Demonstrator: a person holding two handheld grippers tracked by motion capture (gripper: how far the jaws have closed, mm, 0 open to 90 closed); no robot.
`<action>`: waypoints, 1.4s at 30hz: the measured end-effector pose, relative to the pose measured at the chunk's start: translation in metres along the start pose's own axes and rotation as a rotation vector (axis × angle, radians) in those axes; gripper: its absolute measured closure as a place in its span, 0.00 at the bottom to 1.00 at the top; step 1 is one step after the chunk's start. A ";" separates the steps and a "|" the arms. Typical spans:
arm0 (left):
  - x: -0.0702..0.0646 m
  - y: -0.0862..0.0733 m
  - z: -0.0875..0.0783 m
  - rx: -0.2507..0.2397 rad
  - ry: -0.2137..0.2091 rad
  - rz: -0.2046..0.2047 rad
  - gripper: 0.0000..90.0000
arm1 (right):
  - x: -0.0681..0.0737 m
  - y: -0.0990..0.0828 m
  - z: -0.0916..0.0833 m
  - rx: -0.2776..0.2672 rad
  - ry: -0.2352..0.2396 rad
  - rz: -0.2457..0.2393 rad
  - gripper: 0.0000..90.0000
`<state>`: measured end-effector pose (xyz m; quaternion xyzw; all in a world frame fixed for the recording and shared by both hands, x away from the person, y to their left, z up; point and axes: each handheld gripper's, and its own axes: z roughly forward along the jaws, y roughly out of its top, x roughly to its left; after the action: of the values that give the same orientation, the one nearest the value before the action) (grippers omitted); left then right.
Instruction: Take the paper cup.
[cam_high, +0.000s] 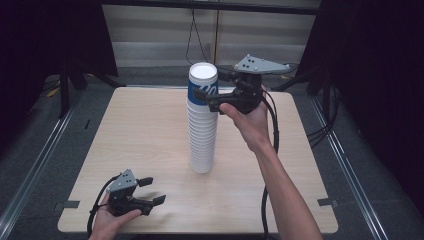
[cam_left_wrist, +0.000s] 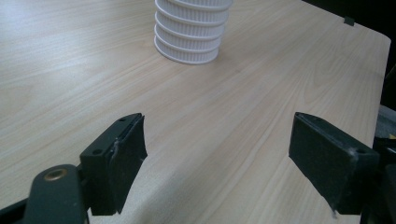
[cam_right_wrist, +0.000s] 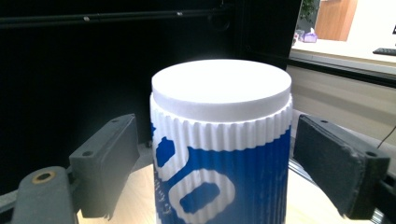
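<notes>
A tall stack of ribbed white paper cups stands upside down in the middle of the wooden table; its base rim appears in the left gripper view. The top cup has a blue and white print. My right gripper is raised level with that top cup, one jaw on each side of it, open, with a narrow gap at the left jaw. My left gripper rests low near the table's front left, open, with nothing between its jaws.
Black cables trail from both grippers. Dark curtains and stand legs flank the table. Metal floor rails run along both sides. Bare tabletop lies left of the stack and along the front edge.
</notes>
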<state>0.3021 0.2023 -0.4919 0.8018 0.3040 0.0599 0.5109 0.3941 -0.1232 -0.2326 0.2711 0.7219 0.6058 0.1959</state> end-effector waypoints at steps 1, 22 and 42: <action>0.000 0.000 0.000 0.000 0.000 -0.001 0.21 | 0.000 0.000 0.002 0.009 -0.004 -0.001 0.16; 0.000 -0.001 -0.001 0.006 0.003 0.009 0.21 | -0.002 0.000 0.015 0.023 -0.006 -0.002 0.27; 0.003 -0.002 -0.004 -0.004 0.000 -0.006 0.21 | 0.000 0.014 0.009 -0.010 -0.016 0.008 0.28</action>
<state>0.3022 0.2076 -0.4926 0.8000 0.3064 0.0588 0.5125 0.4019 -0.1147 -0.2202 0.2780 0.7162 0.6079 0.2005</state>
